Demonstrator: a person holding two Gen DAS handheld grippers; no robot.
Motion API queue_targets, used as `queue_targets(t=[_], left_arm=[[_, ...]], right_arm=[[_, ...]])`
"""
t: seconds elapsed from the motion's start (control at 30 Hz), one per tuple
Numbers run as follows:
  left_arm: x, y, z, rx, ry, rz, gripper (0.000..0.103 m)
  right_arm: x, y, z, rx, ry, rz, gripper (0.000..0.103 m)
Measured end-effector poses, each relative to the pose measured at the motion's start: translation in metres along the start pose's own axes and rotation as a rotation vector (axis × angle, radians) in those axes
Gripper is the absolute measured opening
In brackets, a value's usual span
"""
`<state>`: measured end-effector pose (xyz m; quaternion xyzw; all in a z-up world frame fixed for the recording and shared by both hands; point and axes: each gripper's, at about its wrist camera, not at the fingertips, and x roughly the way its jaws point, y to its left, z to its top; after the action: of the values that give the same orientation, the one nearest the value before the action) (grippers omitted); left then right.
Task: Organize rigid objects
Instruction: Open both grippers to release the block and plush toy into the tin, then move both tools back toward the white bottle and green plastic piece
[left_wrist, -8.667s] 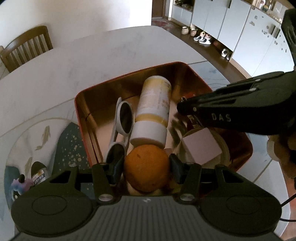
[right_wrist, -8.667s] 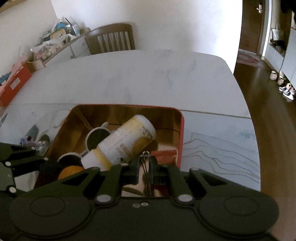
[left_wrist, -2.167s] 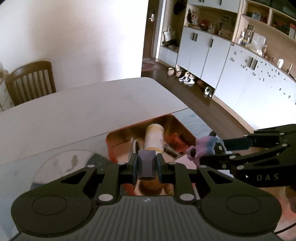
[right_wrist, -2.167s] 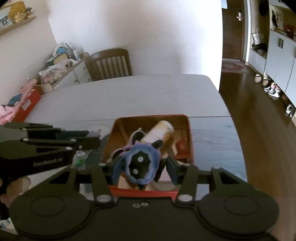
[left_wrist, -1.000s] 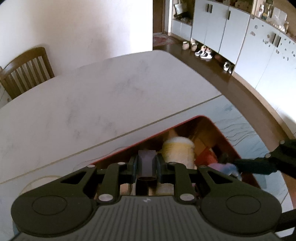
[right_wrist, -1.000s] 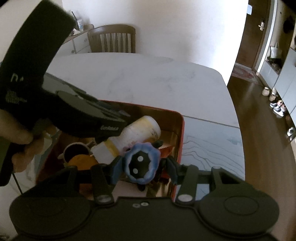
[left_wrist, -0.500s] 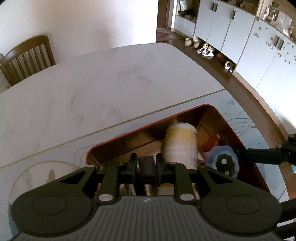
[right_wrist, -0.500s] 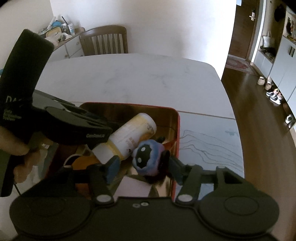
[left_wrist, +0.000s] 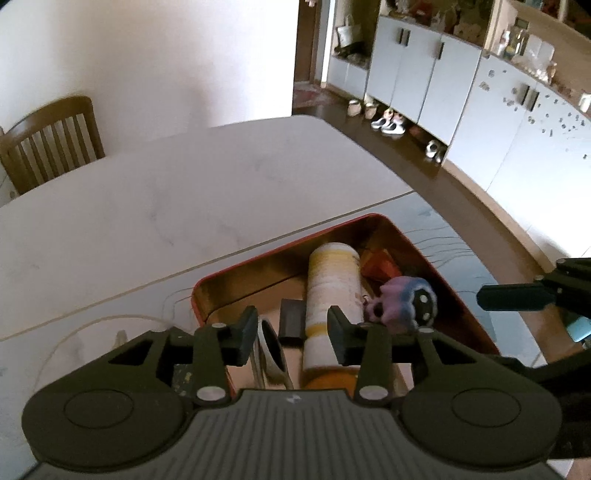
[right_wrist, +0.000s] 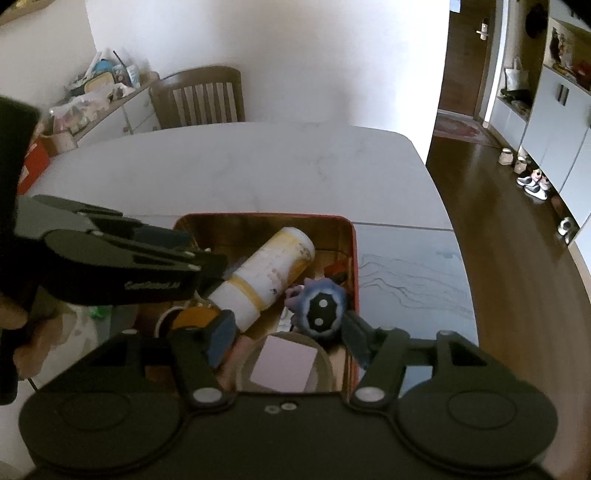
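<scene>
A red tin (left_wrist: 199, 295) (right_wrist: 354, 258) sits on the white table and holds a cream bottle (left_wrist: 332, 291) (right_wrist: 266, 273), sunglasses (left_wrist: 271, 349), an orange (right_wrist: 192, 317) and a pink block (right_wrist: 282, 363) on a round roll. A small dark block (left_wrist: 291, 323) lies in the tin beside the bottle, below my left gripper (left_wrist: 293, 334), whose jaws are opening with nothing between the pads. A blue and purple toy (right_wrist: 319, 308) (left_wrist: 404, 301) rests in the tin near the right wall. My right gripper (right_wrist: 288, 336) hangs over it, jaws opening, clear of the toy.
A wooden chair (left_wrist: 51, 144) (right_wrist: 201, 98) stands at the table's far side. The table's right edge (right_wrist: 436, 177) drops to a dark wooden floor with shoes (left_wrist: 388, 122) by white cabinets. A cluttered sideboard (right_wrist: 96, 88) is at the far left.
The left gripper has let go of the dark block and the right gripper of the toy; both now lie in the tin. Both grippers have opened and lifted away a little.
</scene>
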<state>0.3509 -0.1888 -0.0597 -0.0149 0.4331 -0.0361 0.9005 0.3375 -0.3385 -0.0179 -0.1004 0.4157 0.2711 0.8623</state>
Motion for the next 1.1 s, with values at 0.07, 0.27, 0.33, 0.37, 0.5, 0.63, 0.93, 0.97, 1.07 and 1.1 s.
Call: queue_targets(t=[0.07,0.27,0.33,0.37,0.5,0.63,0.93,0.97,1.07,1.1], left_arm=[[-0.010,0.001,-0.003,0.004,-0.014,-0.010,0.041],[-0.038,0.011,-0.013,0.012,-0.054,-0.033,0.041],[-0.047,0.016,-0.018,0.013,-0.068,-0.039,0.041],[-0.052,0.019,-0.020,0.011,-0.075,-0.044,0.042],[-0.075,0.032,-0.033,0.018,-0.114,-0.040,0.051],[-0.095,0.047,-0.046,0.031,-0.139,-0.031,0.052],[-0.127,0.091,-0.081,0.018,-0.165,-0.006,0.061],[-0.129,0.096,-0.084,0.014,-0.165,-0.004,0.061],[-0.134,0.110,-0.094,-0.006,-0.163,0.009,0.071],[-0.135,0.115,-0.098,-0.011,-0.166,0.014,0.072]], right_arm=[[-0.005,0.004,-0.001,0.007,-0.007,-0.001,0.064],[-0.018,0.022,-0.003,0.017,-0.027,-0.003,0.067],[-0.022,0.029,-0.004,0.022,-0.031,0.000,0.067],[-0.024,0.033,-0.004,0.024,-0.035,0.002,0.067],[-0.033,0.048,-0.006,0.035,-0.053,0.010,0.070],[-0.038,0.064,-0.009,0.049,-0.060,0.025,0.071],[-0.040,0.099,-0.018,0.068,-0.076,0.053,0.077],[-0.040,0.103,-0.019,0.069,-0.077,0.056,0.078],[-0.039,0.116,-0.022,0.063,-0.083,0.070,0.080],[-0.039,0.121,-0.022,0.060,-0.086,0.071,0.082]])
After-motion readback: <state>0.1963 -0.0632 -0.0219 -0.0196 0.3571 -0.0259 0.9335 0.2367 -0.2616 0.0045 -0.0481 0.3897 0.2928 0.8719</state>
